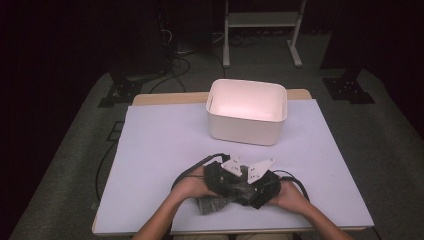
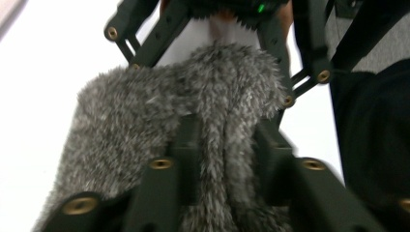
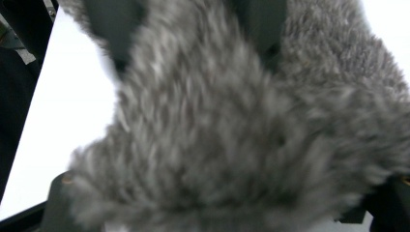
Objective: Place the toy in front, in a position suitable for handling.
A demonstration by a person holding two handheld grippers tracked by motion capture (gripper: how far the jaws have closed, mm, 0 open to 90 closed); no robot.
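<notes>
A grey furry cloth (image 1: 212,204) lies at the near middle of the table, bunched between both grippers. My left gripper (image 1: 234,186) comes in from the left and my right gripper (image 1: 248,192) from the right, tips meeting over the cloth. In the left gripper view a strip of the fur (image 2: 145,111) fills the gap between the left gripper (image 2: 227,128) jaws, touching both. Farther off, the right gripper (image 2: 212,82) straddles the fur's other end. The fur (image 3: 232,135) covers the right gripper's own jaws in the right gripper view, with the left gripper (image 3: 188,29) dark at the top.
A white open bin (image 1: 246,125) stands at the far middle of the pale table sheet (image 1: 160,150). Black cables trail from both grippers onto the sheet. Behind the table stands a white metal frame (image 1: 260,20) on a dark floor.
</notes>
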